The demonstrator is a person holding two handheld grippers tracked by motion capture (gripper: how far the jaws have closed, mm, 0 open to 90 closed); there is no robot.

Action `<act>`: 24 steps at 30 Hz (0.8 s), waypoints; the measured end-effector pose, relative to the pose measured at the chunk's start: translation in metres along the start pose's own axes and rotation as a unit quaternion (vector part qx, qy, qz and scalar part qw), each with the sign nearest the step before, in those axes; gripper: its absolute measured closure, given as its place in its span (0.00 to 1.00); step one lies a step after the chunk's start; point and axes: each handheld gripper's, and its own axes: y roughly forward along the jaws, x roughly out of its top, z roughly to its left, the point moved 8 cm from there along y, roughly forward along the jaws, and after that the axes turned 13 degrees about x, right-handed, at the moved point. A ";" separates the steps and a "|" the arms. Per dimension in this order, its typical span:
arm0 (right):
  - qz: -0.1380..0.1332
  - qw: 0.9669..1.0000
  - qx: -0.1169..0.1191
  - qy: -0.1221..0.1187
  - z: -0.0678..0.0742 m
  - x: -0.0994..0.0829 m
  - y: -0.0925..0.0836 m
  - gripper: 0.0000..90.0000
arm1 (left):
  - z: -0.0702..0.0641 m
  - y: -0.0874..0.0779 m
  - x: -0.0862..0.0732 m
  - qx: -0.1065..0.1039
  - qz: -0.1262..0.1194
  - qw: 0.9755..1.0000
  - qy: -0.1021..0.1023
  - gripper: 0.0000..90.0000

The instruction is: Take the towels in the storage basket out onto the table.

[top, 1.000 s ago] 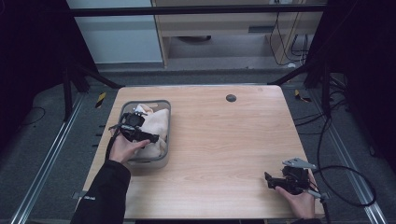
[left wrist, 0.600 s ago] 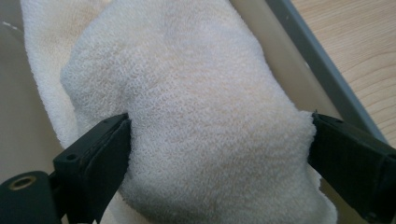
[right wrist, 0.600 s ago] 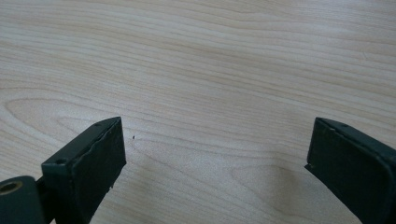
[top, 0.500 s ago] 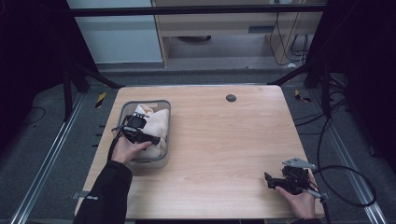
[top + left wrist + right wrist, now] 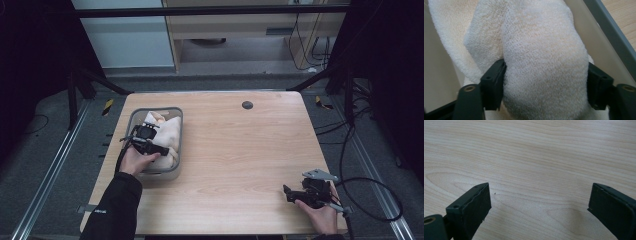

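Observation:
A cream terry towel (image 5: 171,131) lies bunched in a grey bin (image 5: 180,145) at the table's left. My left gripper (image 5: 163,150) reaches down into the bin. Its jaws have just been closing, and in the left gripper view its pads (image 5: 495,85) press both sides of a thick fold of the towel (image 5: 544,57). My left gripper (image 5: 546,77) is thus shut on that fold. At the table's near right corner my right gripper (image 5: 288,193) rests in the person's hand. It (image 5: 540,197) stands open over bare wood, with nothing between the jaws.
The wooden table (image 5: 240,150) has a small dark round cap (image 5: 247,105) near its far edge. A black cable (image 5: 370,200) loops off the right side. The bin's pale inner wall (image 5: 439,70) stands close beside the towel.
The left hand has shifted slightly inside the bin, toward its near right. The right hand has stayed put.

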 end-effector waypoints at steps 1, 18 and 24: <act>0.000 1.000 -0.001 0.000 0.000 0.000 0.000 0.05 | -0.001 0.000 -0.001 0.000 0.002 1.000 0.001 0.40; 0.000 1.000 -0.001 0.000 -0.001 0.000 0.000 0.05 | 0.007 -0.013 0.001 0.004 -0.005 1.000 -0.011 0.59; 0.001 1.000 -0.002 -0.001 -0.001 0.000 0.000 0.05 | 0.017 -0.036 0.006 0.001 -0.028 0.999 -0.021 0.60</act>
